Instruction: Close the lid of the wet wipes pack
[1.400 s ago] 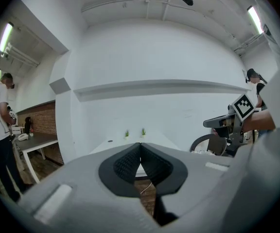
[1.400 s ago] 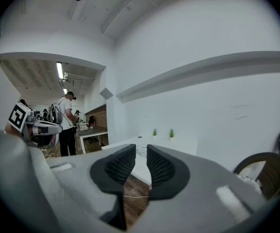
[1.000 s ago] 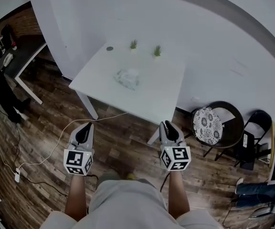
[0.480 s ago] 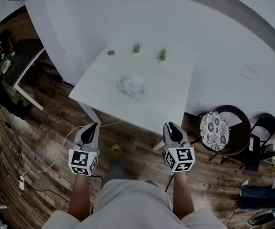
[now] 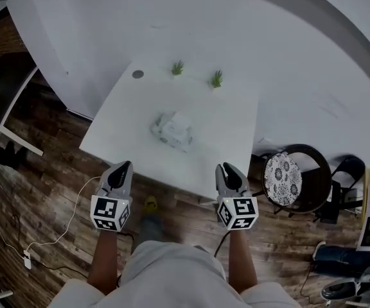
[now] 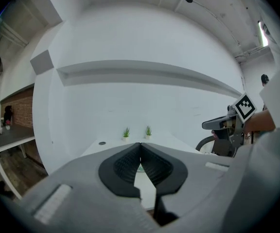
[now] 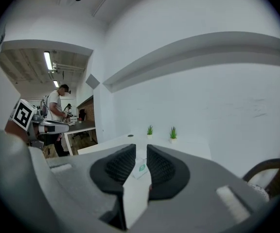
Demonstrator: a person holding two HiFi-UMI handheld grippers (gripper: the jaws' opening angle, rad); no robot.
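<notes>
- Short of the table's (image 5: 227, 124) near edge, over the wood floor (image 5: 50, 191), you hold both claws side by side and pointing forward. This looks like an approach stance, with nothing in reach.
- The left gripper (image 5: 122, 167) has its jaws meeting tip to tip, with nothing between them.
- The right gripper (image 5: 224, 169) has its jaws a narrow slit apart and is empty. The pack only shows through the slit, far off.
- The wet wipes pack (image 5: 172, 131) lies alone at mid-table, well apart from both claws. Its lid is too small to read.
- Two small plants (image 5: 178, 67) stand at the far edge, clear of your path.
- The pack sits loose, so you will probably steady it with one claw while the other presses the lid.
</notes>
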